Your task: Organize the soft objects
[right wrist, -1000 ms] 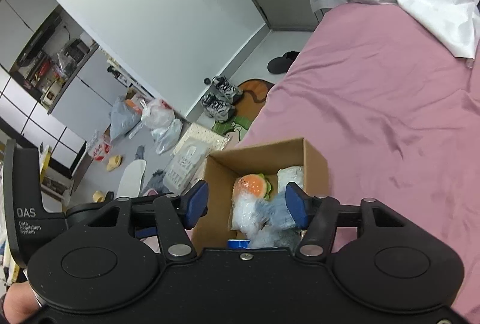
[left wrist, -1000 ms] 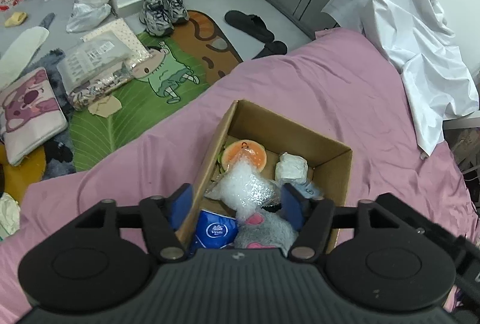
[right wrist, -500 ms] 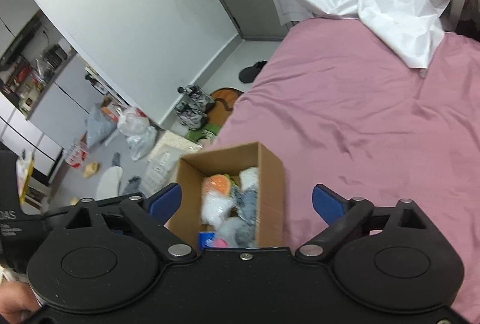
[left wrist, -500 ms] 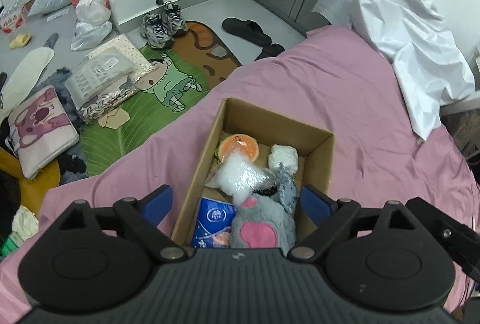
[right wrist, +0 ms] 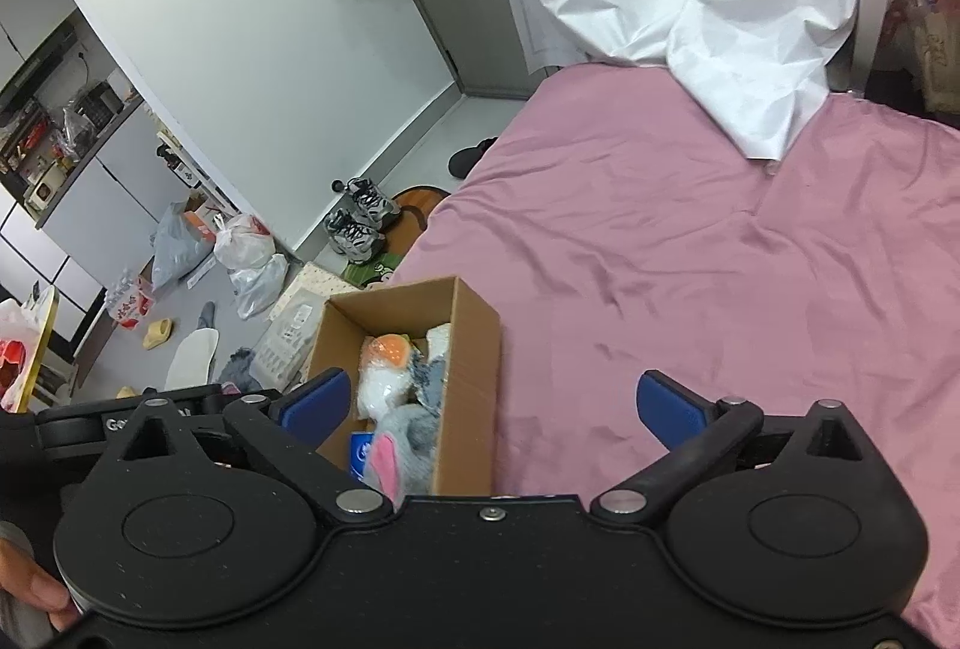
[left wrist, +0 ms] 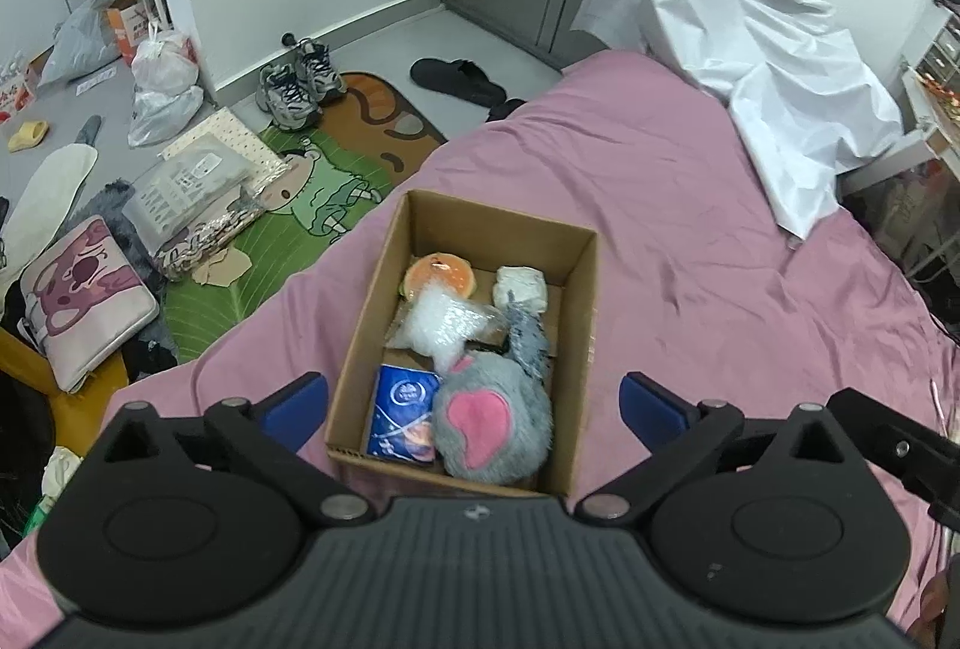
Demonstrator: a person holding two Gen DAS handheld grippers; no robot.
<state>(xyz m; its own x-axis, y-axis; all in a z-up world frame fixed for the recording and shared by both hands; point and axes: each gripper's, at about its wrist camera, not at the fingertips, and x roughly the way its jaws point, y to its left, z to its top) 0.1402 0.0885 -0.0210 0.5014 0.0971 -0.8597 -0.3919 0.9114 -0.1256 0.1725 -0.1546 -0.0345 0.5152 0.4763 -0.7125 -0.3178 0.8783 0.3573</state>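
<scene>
An open cardboard box [left wrist: 577, 349] sits on the pink bed. Inside lie a grey plush with a pink ear [left wrist: 492, 421], a blue tissue pack [left wrist: 402, 409], a clear bag of white filling [left wrist: 441, 319], an orange round plush [left wrist: 438, 274], a white bundle [left wrist: 521, 283] and a grey-blue cloth [left wrist: 527, 340]. My left gripper [left wrist: 474, 397] hovers above the box's near end, its jaws opening wide and gripping nothing. My right gripper [right wrist: 492, 400] hangs over the box's [right wrist: 471, 379] right side, jaws also opening and empty.
The pink sheet [left wrist: 690, 241] stretches right of the box. A crumpled white sheet [left wrist: 762, 66] drapes over the far corner. On the floor to the left are a cartoon rug [left wrist: 312, 205], sneakers [left wrist: 294, 84], a slipper [left wrist: 459, 81], plastic bags [left wrist: 162, 90] and a cushion [left wrist: 84, 301].
Both grippers have opened from about half to full width and drawn up and back from the box. The grey plush now lies free in the box's near end.
</scene>
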